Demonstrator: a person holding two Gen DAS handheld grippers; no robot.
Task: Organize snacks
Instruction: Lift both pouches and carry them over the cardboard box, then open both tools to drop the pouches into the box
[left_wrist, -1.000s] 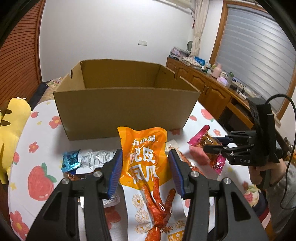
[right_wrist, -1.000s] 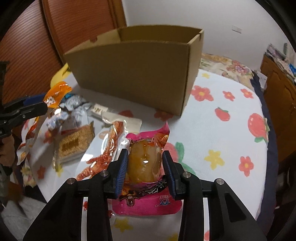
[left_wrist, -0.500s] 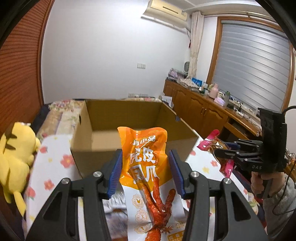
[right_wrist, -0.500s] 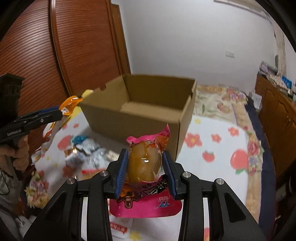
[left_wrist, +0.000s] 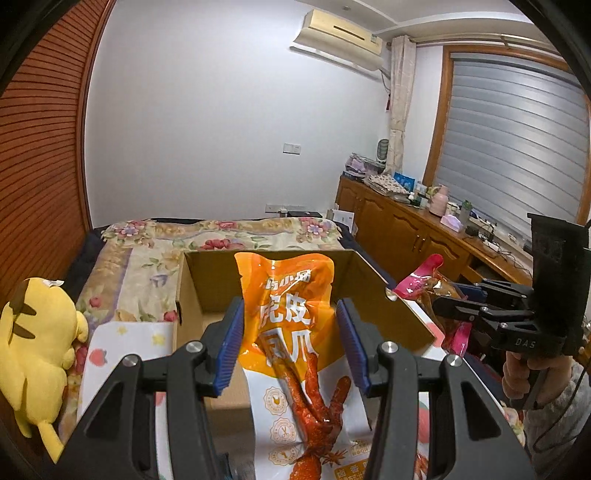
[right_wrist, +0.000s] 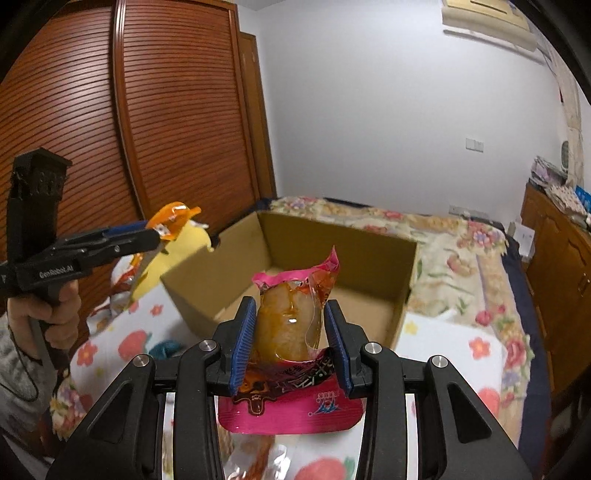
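Bedroom scene: white walls, slatted wooden wardrobe doors (right_wrist: 110, 129), wall AC unit (left_wrist: 338, 35), wooden sideboard (left_wrist: 402, 225) under a blinded window, floral bedspread (left_wrist: 221, 230) behind. Open cardboard box (left_wrist: 192, 291) sat on a tablecloth (right_wrist: 454, 343) printed with flowers and strawberries; box interior looked bare as far as visible. Left gripper (left_wrist: 290, 345) was clamped on an orange chicken-feet snack pack (left_wrist: 291, 325), blue pads pressing both side edges, pack upright and held in the air over the near edge of the box (top of the pack overlapped the box's far wall in the left wrist view). Right gripper (right_wrist: 290, 341) was closed on a pink-trimmed clear pouch (right_wrist: 291, 321) with a brownish food item inside, also upright, raised just in front of the box's near wall. In the left wrist view the right gripper (left_wrist: 439, 306) showed at the right of the box, pink pouch (left_wrist: 424, 277) near that corner. In the right wrist view the left gripper (right_wrist: 157, 234) came in from the left with the orange pack (right_wrist: 173, 216) pinched at its tip. Yellow plush toy (left_wrist: 33, 350) lay left of the box. A blurred teal wrapper (right_wrist: 164, 349) sat on the cloth near the box's front.
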